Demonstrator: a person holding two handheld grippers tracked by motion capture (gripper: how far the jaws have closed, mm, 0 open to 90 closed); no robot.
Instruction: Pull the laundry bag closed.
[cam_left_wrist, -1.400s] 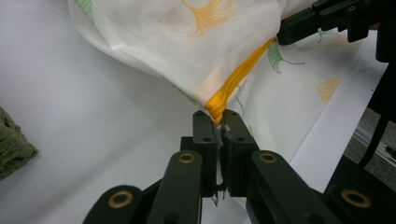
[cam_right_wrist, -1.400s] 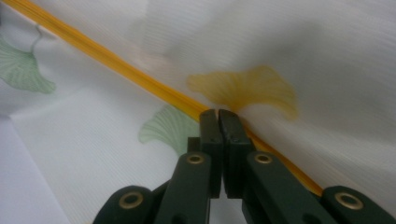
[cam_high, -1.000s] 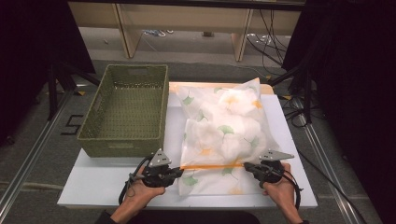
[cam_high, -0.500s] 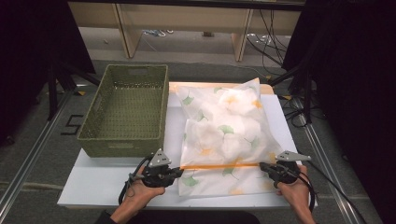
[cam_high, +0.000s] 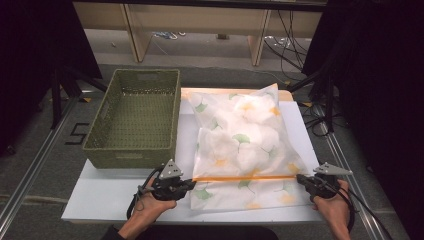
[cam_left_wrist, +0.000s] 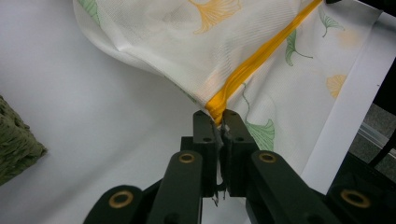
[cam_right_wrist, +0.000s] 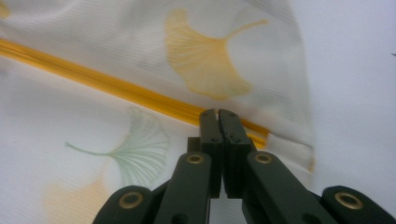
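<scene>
Mesh bag (cam_high: 245, 145) on table (cam_high: 100, 195); left hand-held gripper (cam_left_wrist: 217, 119) clamps orange zip strip (cam_left_wrist: 252, 63); right hand-held gripper (cam_right_wrist: 218, 114) closed at strip's far end, grip uncertain; advisably pull evenly, level.

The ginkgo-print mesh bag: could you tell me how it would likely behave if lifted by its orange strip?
The mesh bag would probably sag: its thin fabric already creases near the left gripper. It looks light for its size, since the filling resembles soft white puffs. The orange strip, pinched at one end by the left gripper and seemingly at the other by the right gripper, might bow under the load.

Fine-mesh cloth bag (cam_high: 245, 145); rough woven basket (cam_high: 135, 117).
</scene>
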